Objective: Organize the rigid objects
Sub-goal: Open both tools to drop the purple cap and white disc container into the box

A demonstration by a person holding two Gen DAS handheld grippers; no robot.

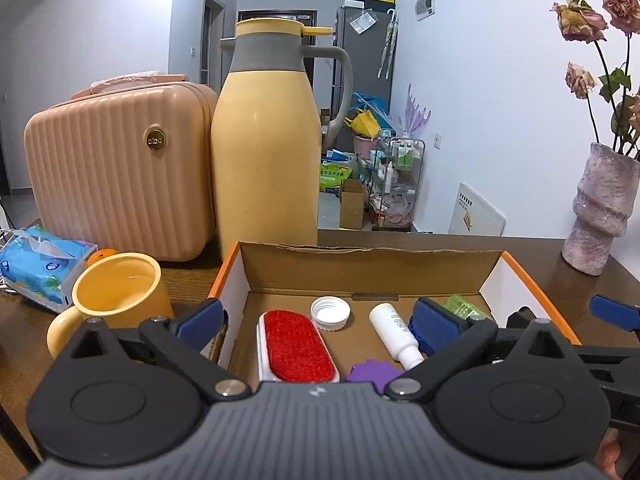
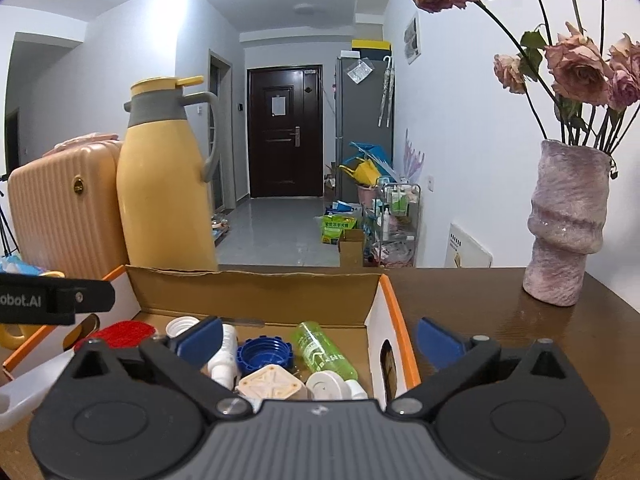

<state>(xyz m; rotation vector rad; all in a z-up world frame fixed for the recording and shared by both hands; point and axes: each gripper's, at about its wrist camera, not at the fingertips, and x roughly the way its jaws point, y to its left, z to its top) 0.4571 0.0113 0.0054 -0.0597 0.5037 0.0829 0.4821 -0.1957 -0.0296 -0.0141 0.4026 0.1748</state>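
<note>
standing on the dark wooden table [image 2: 460, 292] are the biggest things: a ribbed peach case [image 1: 120, 176] at the far left, touching a tall yellow jug [image 1: 264, 152] with a grey collar and handle, and well apart at the right a pink vase [image 2: 564, 224] holding dried roses [image 2: 576, 64]. sitting in front of the jug is an open cardboard box [image 1: 360, 268] with orange edges and white side walls. resting just beside the box's left wall is a yellow mug [image 1: 120, 292], and lying behind the mug is a blue tissue pack [image 1: 36, 260].

lying inside the box, all loose, are a red brush [image 1: 298, 344] in a white frame, a green bottle [image 2: 324, 348], a white bottle [image 1: 394, 336], a blue cap [image 2: 264, 354], a cream square piece [image 2: 272, 386], a white cap [image 1: 330, 312], a white round part [image 2: 326, 386] and a purple piece [image 1: 370, 372].

hovering over the near edge of the box, the left hand-held gripper [image 1: 320, 320] is standing wide open, with nothing between its blue pads. the right hand-held gripper [image 2: 320, 340] is likewise spread wide, straddling the box's right wall and gripping nothing.
</note>
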